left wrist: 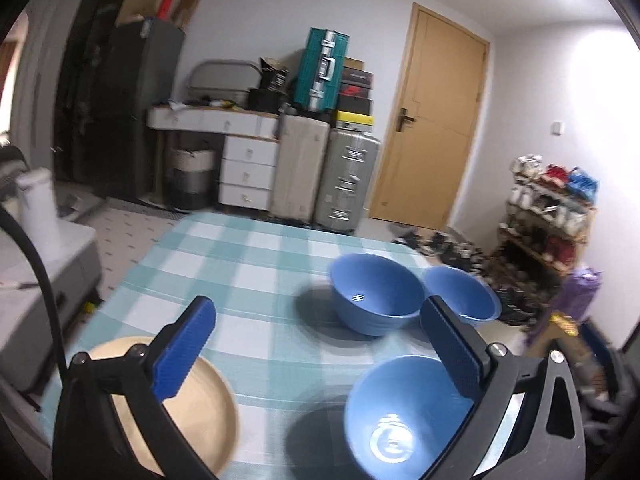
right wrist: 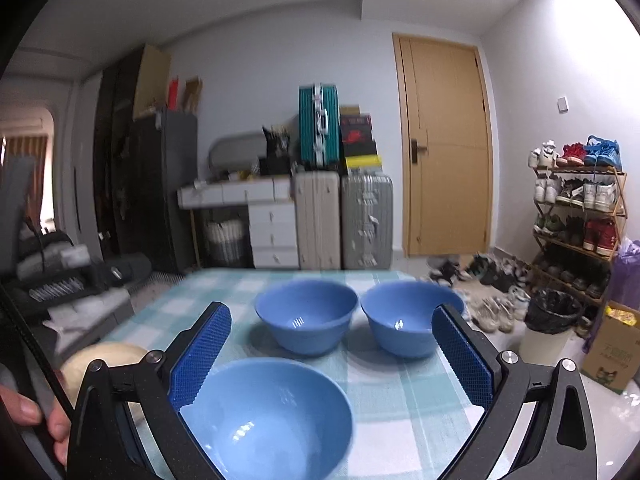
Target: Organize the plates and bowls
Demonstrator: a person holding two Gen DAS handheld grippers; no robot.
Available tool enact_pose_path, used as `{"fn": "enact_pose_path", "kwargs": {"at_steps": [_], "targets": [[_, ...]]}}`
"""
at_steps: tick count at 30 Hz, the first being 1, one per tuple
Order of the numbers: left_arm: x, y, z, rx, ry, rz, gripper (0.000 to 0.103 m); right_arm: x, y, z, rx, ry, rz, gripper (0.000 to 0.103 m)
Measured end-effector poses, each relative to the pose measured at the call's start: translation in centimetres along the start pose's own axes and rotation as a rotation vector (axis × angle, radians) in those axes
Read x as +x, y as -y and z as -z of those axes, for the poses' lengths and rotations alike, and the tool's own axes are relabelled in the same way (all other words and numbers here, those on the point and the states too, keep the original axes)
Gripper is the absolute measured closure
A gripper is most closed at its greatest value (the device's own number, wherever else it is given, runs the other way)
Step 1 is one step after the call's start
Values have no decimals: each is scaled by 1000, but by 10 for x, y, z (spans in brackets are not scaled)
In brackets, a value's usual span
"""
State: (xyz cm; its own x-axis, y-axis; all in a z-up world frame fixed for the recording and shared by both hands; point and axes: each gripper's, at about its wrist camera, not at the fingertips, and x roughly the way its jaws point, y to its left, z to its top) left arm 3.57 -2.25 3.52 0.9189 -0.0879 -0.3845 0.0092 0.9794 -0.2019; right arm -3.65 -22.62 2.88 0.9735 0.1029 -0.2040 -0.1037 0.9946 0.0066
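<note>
Three blue bowls and a tan plate stand on a table with a teal-checked cloth (left wrist: 256, 264). In the left wrist view the nearest bowl (left wrist: 400, 412) lies low right, partly behind my right finger. Two more bowls (left wrist: 376, 300) (left wrist: 464, 292) stand side by side farther back. The plate (left wrist: 200, 400) lies under my left finger. My left gripper (left wrist: 318, 308) is open wide and holds nothing. In the right wrist view the near bowl (right wrist: 268, 420) sits low between the fingers, below the far pair (right wrist: 306, 316) (right wrist: 404, 320). My right gripper (right wrist: 332, 312) is open, its pads touching nothing. The plate (right wrist: 108, 356) shows at the left.
A hand (right wrist: 32, 412) is at the lower left edge. Beyond the table's far edge stand suitcases (right wrist: 344, 220), white drawers (right wrist: 272, 232) and a wooden door (right wrist: 448, 148). To the right are a shoe rack (right wrist: 580, 216), a bin (right wrist: 552, 320) and a cardboard box (right wrist: 612, 344).
</note>
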Motion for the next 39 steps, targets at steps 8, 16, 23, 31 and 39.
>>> {"fn": "enact_pose_path", "kwargs": {"at_steps": [8, 16, 23, 31, 39], "targets": [[1, -1, 2, 2, 2, -37, 0, -11, 0, 0, 16, 28, -6, 1], [32, -18, 0, -66, -158, -67, 0, 7, 19, -1, 112, -43, -35, 1], [67, -32, -23, -129, -255, -74, 0, 39, 34, -29, 95, -107, -48, 1], [145, -18, -49, -103, -438, -73, 0, 104, 42, -97, -66, -147, -169, 1], [217, 18, -34, -28, -642, -58, 0, 237, 33, -123, -331, -471, -248, 1]]}}
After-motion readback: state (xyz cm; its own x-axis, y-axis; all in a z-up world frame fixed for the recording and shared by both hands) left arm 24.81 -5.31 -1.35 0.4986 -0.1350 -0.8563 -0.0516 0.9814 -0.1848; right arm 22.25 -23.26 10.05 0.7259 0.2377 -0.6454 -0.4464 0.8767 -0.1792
